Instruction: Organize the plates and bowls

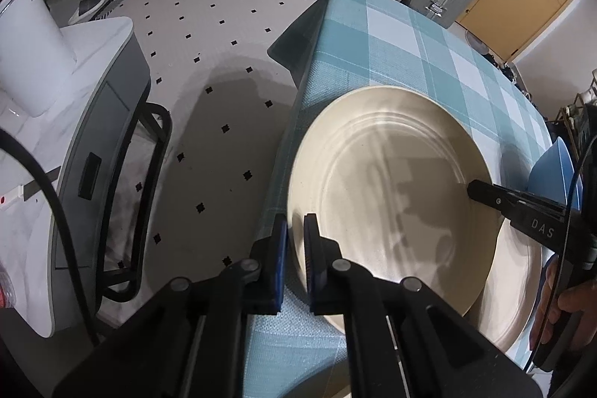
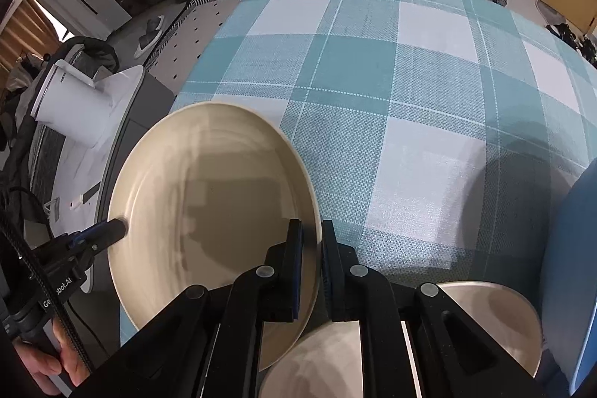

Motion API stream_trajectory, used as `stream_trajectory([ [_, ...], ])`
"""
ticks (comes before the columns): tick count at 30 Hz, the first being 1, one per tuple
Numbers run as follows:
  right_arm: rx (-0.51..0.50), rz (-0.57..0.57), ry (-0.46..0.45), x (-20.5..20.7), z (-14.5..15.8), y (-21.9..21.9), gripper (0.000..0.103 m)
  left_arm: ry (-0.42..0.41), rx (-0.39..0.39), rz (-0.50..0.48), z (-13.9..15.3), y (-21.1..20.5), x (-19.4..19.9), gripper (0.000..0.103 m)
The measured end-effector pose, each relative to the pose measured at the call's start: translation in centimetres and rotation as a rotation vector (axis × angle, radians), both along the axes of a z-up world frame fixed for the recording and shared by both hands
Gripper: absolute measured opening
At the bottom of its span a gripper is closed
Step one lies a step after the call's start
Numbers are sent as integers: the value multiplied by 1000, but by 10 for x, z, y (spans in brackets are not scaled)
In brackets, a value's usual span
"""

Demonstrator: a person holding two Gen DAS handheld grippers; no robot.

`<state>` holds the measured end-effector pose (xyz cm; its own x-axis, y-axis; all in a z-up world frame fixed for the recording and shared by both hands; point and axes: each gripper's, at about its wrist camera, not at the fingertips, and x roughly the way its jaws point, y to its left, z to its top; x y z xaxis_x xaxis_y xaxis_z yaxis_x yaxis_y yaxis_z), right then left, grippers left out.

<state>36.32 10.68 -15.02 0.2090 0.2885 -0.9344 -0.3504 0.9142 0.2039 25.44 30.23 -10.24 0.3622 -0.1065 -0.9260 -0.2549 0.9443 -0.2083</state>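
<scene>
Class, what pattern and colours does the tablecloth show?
The tablecloth is a teal-and-white plaid check, clearest in the right wrist view.

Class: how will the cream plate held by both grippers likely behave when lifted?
The cream plate looks rigid and glazed, so probably slippery and breakable. The left gripper and right gripper pinch only opposite rim edges, so it may tilt.

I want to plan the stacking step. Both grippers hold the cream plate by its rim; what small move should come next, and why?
Probably carry the cream plate slightly to the right and lower it onto the second cream plate. The left gripper and right gripper each pinch opposite rims, the plate is lifted and tilted above the checked tablecloth, and the other plate lies partly under it.
</scene>
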Motion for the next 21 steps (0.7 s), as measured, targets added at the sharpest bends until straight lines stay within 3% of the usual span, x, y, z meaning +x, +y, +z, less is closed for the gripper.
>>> stream_trajectory([
  [12,34,10,-25,-6,22,-2,8,-24,17,12,27,-2,-9,5],
  [21,43,8,-27,-37,48,-11,8,-39,27,14,52,-12,-40,5],
])
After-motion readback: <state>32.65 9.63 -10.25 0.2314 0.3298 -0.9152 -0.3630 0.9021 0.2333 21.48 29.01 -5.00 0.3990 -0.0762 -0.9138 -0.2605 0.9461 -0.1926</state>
